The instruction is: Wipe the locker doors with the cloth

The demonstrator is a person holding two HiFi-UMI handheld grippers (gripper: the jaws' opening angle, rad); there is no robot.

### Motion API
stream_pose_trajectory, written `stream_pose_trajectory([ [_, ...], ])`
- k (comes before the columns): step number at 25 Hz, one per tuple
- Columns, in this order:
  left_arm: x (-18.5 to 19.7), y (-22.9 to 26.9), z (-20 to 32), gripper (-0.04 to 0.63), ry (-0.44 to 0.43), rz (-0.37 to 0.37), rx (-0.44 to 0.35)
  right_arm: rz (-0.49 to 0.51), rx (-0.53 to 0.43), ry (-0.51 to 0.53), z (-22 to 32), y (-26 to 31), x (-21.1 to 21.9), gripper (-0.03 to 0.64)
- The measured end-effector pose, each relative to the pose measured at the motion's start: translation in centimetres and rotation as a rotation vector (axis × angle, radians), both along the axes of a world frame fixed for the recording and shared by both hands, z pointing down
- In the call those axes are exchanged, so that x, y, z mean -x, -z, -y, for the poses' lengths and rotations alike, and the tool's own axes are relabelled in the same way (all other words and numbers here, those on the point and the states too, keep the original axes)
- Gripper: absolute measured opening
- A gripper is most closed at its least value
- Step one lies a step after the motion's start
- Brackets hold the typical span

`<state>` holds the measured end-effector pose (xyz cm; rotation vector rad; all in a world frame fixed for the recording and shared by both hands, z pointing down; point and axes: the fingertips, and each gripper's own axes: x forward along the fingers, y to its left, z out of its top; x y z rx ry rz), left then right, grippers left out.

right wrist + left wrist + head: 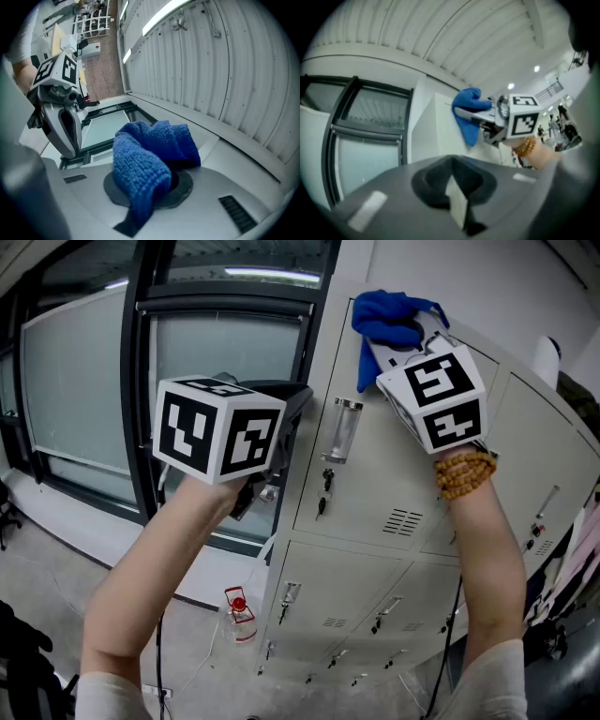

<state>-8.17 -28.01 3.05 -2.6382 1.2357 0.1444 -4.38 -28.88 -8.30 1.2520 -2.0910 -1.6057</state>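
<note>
A blue cloth [386,317] is bunched against the top of the upper-left door [375,474] of the pale grey lockers. My right gripper [397,337] is shut on it, and the cloth [150,150] spills over the jaws in the right gripper view. The left gripper [286,413] hovers beside the locker's left edge, lower than the right, apparently shut with nothing in it. From the left gripper view [457,201] I see the cloth [468,110] and the right gripper [487,119] pressed on the locker's upper corner.
A dark-framed glass partition [141,381] stands just left of the lockers. The door carries a clear tube handle [342,427] and a key [325,488] in its lock. Lower doors [337,587] have vents and handles. A red-capped bottle [239,610] stands on the floor.
</note>
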Motion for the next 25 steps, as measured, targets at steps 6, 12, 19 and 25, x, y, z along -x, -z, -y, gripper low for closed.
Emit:
stream_pose_trajectory([
  [6, -0.3, -0.3, 0.2, 0.003, -0.022, 0.001, 0.005, -0.091, -0.048, -0.04, 0.2, 0.1, 2.2, 0.032],
  [12, -0.6, -3.0, 0.7, 0.003, -0.033, -0.004, 0.033, -0.221, -0.059, -0.046, 0.2, -5.9, 2.8, 0.032],
  [19, -1.1, -6.5, 0.7, 0.003, -0.048, -0.028, 0.066, -0.215, -0.04, -0.064, 0.1, -11.4, -1.5, 0.032],
  [25, -2.2, -9.3, 0.3, 0.003, -0.045, -0.008, 0.062, -0.158, -0.02, -0.095, -0.2, -16.5, -4.6, 0.032],
])
